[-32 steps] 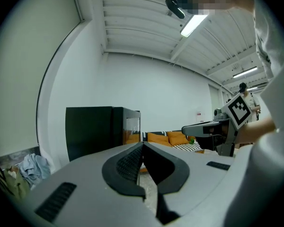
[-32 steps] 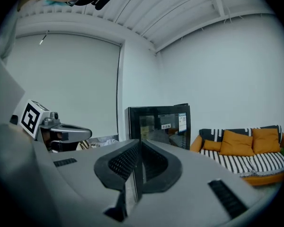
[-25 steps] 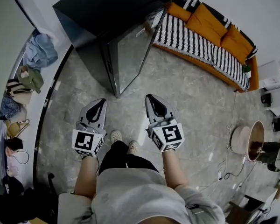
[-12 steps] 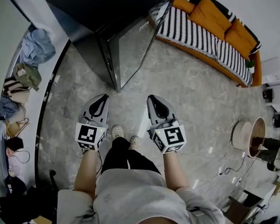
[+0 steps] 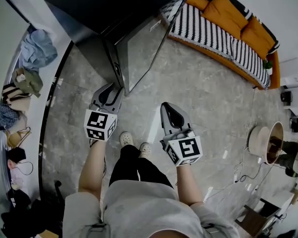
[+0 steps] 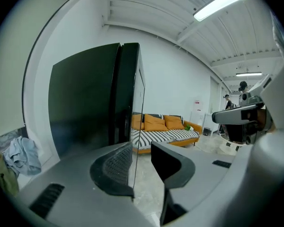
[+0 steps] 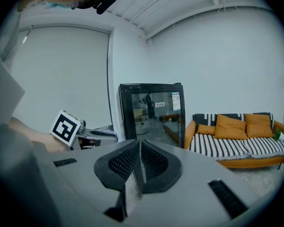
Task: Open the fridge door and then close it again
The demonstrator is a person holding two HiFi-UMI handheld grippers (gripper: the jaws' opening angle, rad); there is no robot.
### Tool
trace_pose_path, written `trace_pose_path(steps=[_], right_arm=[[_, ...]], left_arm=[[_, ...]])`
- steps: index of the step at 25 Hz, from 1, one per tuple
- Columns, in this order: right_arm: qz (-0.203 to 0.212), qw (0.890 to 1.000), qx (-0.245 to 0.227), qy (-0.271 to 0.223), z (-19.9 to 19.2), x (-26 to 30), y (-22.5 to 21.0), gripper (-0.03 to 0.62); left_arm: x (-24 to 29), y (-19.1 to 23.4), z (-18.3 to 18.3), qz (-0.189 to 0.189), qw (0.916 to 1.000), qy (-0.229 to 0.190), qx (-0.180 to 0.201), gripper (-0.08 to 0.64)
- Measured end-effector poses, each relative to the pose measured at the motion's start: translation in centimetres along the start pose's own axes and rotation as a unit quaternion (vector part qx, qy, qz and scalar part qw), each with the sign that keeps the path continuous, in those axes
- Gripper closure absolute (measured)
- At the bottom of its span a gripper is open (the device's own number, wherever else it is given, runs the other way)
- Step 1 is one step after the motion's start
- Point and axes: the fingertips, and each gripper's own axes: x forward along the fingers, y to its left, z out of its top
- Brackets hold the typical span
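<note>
At left gripper (image 5: 111, 87), fingers (image 6: 114, 168) have just been opening: apart, nothing clamped. Fridge (image 5: 99, 9) door (image 5: 141, 51) edge just ahead, in line with their gap. Right gripper (image 5: 167, 106) fingers together, empty. Door looks shut; opening and closing both remain.

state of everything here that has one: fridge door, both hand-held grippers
black fridge's glass door: closed
left hand-held gripper: open, jaws have just been opening, nothing between them
right hand-held gripper: shut, empty
</note>
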Motion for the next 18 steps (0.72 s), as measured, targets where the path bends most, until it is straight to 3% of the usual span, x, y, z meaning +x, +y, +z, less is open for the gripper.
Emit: trace_pose_path(steps=[9, 18], right_arm=[[-0.023, 1.000, -0.002, 0.008, -0.5, -0.6, -1.0, 0.567], [-0.033, 0.999, -0.003, 0.014, -0.9, -1.0, -1.4, 0.567]], left_arm=[[3.7, 1.1, 0.0, -0.006, 0.9999, 0.012, 0.001, 0.376], [5.7, 1.2, -0.2, -0.009, 0.9997, 0.023, 0.010, 0.367]])
